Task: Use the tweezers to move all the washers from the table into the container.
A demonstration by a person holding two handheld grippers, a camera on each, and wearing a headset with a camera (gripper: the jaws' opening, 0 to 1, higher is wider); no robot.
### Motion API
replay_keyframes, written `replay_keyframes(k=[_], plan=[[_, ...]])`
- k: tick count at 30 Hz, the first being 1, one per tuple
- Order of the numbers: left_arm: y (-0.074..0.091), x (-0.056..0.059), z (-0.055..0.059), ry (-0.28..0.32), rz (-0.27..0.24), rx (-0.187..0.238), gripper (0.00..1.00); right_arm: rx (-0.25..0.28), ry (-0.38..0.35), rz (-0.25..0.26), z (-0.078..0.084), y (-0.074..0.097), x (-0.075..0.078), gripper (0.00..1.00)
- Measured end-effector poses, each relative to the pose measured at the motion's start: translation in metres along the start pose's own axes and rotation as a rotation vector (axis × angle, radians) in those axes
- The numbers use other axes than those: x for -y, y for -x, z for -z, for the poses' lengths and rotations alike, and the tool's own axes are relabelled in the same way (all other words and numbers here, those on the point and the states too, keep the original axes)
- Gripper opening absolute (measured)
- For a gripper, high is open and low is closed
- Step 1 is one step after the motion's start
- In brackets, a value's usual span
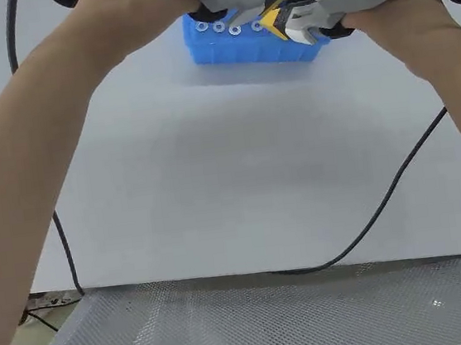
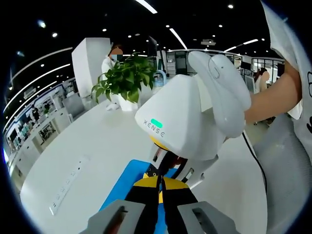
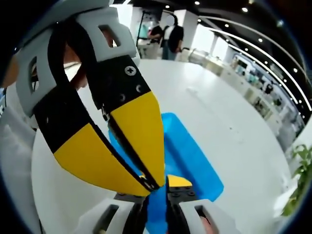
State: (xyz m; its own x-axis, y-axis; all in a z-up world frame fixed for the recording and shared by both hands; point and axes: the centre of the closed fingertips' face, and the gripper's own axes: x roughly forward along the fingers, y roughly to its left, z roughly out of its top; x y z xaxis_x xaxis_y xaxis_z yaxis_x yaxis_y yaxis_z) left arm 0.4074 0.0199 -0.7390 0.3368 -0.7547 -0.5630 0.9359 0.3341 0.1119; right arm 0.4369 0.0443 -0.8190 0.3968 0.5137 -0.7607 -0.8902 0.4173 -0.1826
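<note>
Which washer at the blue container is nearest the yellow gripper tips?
In the head view, the rightmost washer of the four at the container, beside a gripper; the others lie further left.

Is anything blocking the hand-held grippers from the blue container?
Nothing visible does. The left hand-held gripper and the right hand-held gripper hang close together right above the blue container, which bears washers. Each has the other gripper just ahead of its jaws.

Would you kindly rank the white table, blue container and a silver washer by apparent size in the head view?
1. White table
2. Blue plastic container
3. Round silver washer
</note>
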Motion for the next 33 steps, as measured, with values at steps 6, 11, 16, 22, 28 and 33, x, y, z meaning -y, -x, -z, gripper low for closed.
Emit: replay_keyframes(k=[6,11,16,22,28,33], plan=[[0.013,0.013,-0.012,-0.028,0.041,0.047,0.00,0.057,-0.005,0.064,-0.013,0.026,0.001,0.11],[0.033,0.024,-0.029,-0.077,0.067,0.077,0.00,0.099,-0.002,0.113,-0.026,0.057,-0.010,0.13],[0.049,0.042,-0.038,-0.121,0.074,0.077,0.00,0.115,0.017,0.131,-0.029,0.081,-0.023,0.11],[0.064,0.069,-0.040,-0.146,0.074,0.059,0.00,0.115,0.045,0.105,-0.022,0.099,-0.052,0.12],[0.069,0.092,-0.026,-0.171,0.072,0.001,0.00,0.103,0.094,0.077,-0.010,0.109,-0.081,0.10],[0.071,0.111,-0.018,-0.161,0.085,-0.018,0.00,0.096,0.127,0.074,0.003,0.111,-0.101,0.10]])
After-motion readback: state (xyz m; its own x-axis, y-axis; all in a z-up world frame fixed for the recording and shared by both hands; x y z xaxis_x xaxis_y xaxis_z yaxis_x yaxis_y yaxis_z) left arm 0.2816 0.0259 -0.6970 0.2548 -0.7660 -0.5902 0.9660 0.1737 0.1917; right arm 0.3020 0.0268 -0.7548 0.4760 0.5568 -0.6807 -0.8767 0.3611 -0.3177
